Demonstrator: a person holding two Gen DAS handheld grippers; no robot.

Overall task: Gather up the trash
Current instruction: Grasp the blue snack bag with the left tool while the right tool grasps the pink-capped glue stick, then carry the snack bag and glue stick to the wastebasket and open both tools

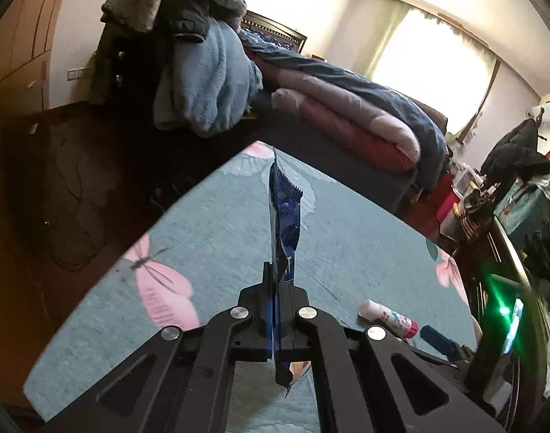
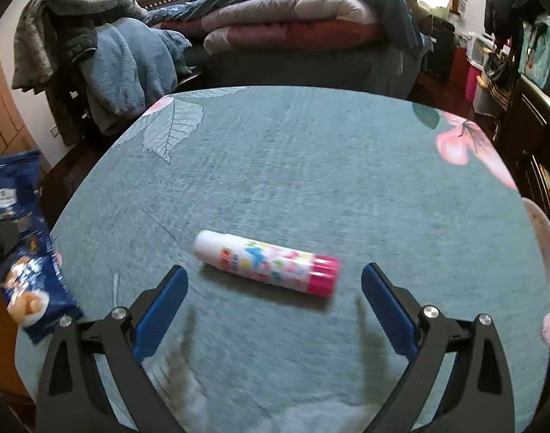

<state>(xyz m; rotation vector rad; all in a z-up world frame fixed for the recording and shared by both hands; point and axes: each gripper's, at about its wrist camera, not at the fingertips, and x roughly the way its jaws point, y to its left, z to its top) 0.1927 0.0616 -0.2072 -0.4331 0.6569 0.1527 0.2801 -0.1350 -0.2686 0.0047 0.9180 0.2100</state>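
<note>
We have the wrapper (image 1: 284, 231) clamped in our left gripper (image 1: 279, 281), lifted off the table (image 1: 347, 238). Our right gripper (image 2: 273, 310), jaws apart, hovers at the tube (image 2: 266, 261) lying on the table; that pickup remains, we judge.

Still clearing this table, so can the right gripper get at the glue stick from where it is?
Probably yes: the right gripper is open, the glue stick lies just ahead between its fingers, nothing between them.

My left tool (image 1: 275, 285) is clamped tight, its fingers pressed together. My right tool (image 2: 273, 288) points steeply downward, fingers spread wide.
</note>
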